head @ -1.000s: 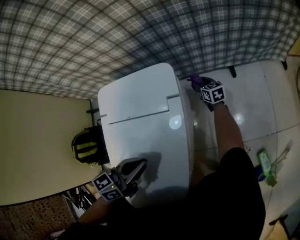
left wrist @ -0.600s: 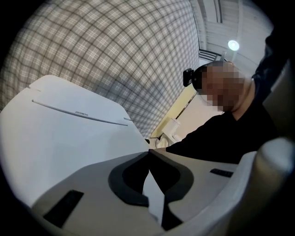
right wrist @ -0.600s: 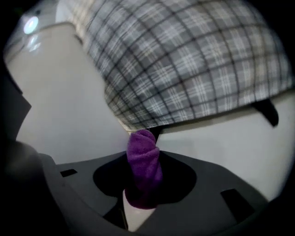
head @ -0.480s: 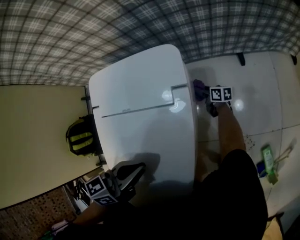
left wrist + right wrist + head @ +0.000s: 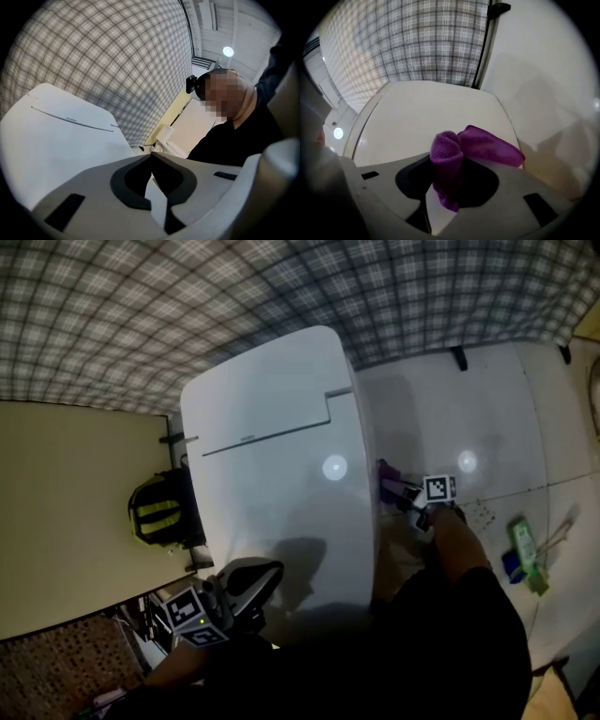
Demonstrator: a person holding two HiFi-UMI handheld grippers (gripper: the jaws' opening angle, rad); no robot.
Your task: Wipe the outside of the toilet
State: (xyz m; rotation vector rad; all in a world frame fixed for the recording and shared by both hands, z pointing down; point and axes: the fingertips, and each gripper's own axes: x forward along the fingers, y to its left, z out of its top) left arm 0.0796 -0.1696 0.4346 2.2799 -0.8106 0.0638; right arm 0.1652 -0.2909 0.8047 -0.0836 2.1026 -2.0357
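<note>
the white toilet [image 5: 272, 465], lid shut, lies with its long axis running up and down the head view, slightly tilted. the end with the lid's seam points at the plaid-patterned surface [image 5: 281, 296], and the rounded near end points toward the person. the right tongs [image 5: 401, 495] are on the toilet's right side, pinching a bunched purple cloth [image 5: 449, 159] whose loose fold spills out to the right. in the head view the cloth sits against the toilet's right edge. the left tongs [image 5: 151, 157] are pressed together, tips meeting, with nothing between them. they sit over the near end of the lid; whether they touch it is unclear. a green bottle [image 5: 525, 554] lies on the pale floor [image 5: 487, 409], well apart from the toilet.
</note>
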